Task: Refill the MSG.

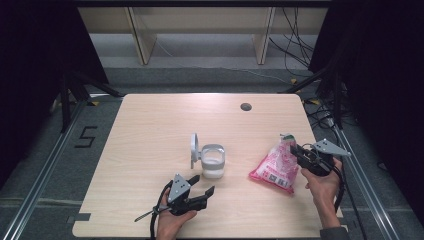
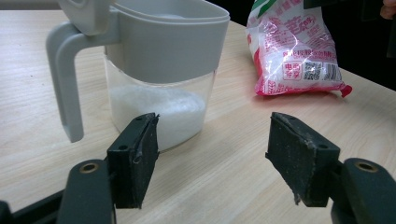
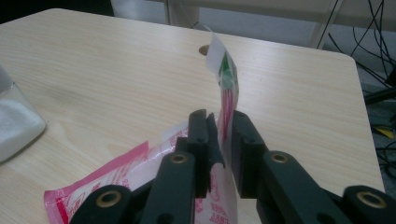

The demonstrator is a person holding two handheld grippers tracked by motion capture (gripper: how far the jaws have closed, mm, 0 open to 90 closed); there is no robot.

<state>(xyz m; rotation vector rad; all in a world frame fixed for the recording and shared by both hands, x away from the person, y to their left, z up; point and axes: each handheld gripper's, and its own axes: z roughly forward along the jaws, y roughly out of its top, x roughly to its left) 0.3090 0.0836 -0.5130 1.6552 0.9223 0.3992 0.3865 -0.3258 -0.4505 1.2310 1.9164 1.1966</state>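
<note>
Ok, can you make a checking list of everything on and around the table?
Surface: light wooden table, with a grey round hole cap.
Job's things: clear plastic jug with grey handle and open lid, white grains inside; pink and white printed plastic bag, lying right of it.
Clutter: nothing seen.
Grippers: left hand-held gripper open, near the jug; right hand-held gripper shut on the bag's top edge.
Cables: black cable trails from the left one; black floor wires.
Surroundings: grey floor, number 5 marking, wooden furniture legs.
</note>
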